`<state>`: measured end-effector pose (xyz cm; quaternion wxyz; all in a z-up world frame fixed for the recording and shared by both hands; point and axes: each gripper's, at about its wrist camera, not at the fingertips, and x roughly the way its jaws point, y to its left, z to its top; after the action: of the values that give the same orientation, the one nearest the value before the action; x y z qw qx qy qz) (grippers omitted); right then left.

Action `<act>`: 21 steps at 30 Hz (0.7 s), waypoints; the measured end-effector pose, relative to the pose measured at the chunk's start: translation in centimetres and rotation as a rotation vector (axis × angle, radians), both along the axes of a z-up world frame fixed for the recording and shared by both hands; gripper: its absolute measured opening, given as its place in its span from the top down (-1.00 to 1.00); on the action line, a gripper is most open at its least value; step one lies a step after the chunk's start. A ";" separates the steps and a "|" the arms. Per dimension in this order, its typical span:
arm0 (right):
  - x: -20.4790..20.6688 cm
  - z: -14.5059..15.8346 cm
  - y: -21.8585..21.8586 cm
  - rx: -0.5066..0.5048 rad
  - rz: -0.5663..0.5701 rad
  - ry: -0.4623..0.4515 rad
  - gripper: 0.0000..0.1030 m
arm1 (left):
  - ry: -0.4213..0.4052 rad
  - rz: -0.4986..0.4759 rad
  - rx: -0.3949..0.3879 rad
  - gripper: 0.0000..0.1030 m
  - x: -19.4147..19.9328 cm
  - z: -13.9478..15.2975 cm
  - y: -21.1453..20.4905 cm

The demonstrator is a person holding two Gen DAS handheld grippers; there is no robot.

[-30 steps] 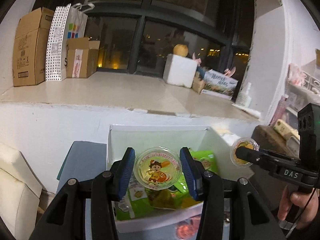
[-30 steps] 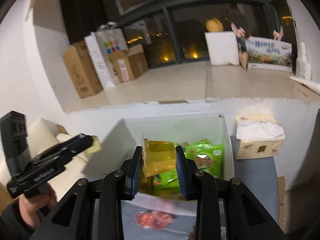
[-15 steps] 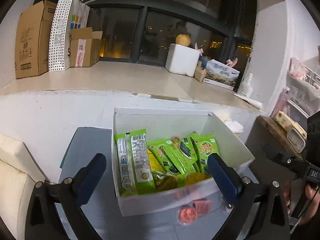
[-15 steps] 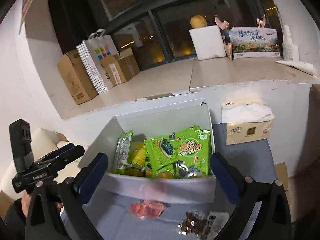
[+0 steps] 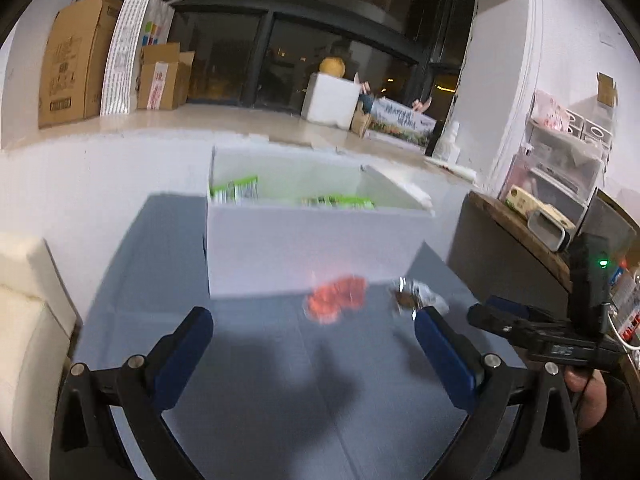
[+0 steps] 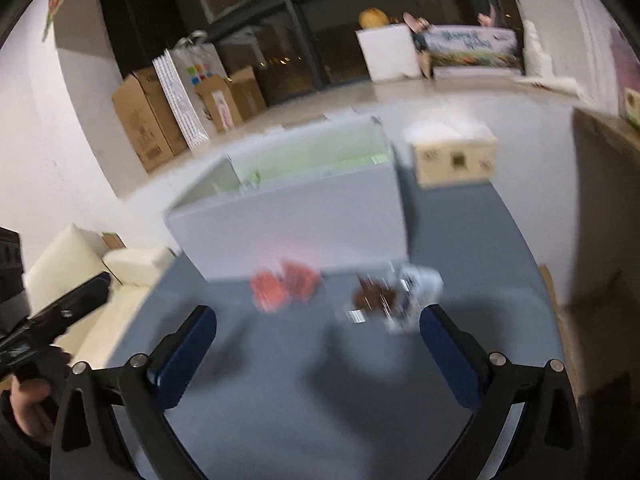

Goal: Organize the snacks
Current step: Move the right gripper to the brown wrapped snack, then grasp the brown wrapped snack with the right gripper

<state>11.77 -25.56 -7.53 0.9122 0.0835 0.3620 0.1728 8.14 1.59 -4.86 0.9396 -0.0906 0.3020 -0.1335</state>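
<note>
Both grippers are out of the box now and low over the table, a real change from a second ago, when each one carried a jelly cup above the white box (image 5: 312,248). Half a second back the jaws were already spread wide over the green packets; now the left gripper (image 5: 314,334) hangs empty with its blue pads far apart, and the right gripper (image 6: 318,334) shows the same wide, empty stance. So two cups are delivered, and the box, up at twelve o'clock in both views, shows only the tops of green packets (image 5: 338,201) over its near wall. What is left sits on the grey table (image 5: 248,392) just in front of that wall: an orange-red packet (image 5: 336,298) at about twelve to one o'clock from the left gripper, and a brown-and-silver wrapper (image 6: 384,296) at about one o'clock from the right. Both views are smeared by motion, so I can't say for sure what kind of snack either one is, nor whether they touch the box. My read is that each hand is lining up on its nearest loose item, left for the orange packet, right for the brown one. A tissue box (image 6: 454,160) stands beside the box at two o'clock, out of the way.
</note>
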 end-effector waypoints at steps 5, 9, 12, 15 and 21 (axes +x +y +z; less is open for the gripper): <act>2.1 -2.0 -1.1 -0.022 -0.054 0.064 -1.00 | 0.043 -0.013 -0.011 -1.00 -0.4 -1.4 -0.6; 5.5 -3.3 -0.2 -0.057 -0.075 0.119 -1.00 | 0.048 -0.017 -0.012 -1.00 -0.3 -1.6 -0.8; 8.0 -4.0 1.1 -0.097 -0.091 0.151 -1.00 | 0.054 -0.018 -0.011 -1.00 -0.3 -1.8 -0.9; 10.0 -4.8 2.6 -0.156 -0.085 0.184 -1.00 | 0.060 -0.015 -0.013 -1.00 -0.2 -2.0 -0.9; 10.3 -5.8 3.5 -0.266 -0.120 0.179 -0.78 | 0.090 -0.012 -0.007 -1.00 0.5 -2.8 -1.0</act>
<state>22.06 -22.06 -13.37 0.8880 -0.0015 0.4558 0.0606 8.62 0.59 -7.70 0.9238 -0.0982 0.3441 -0.1361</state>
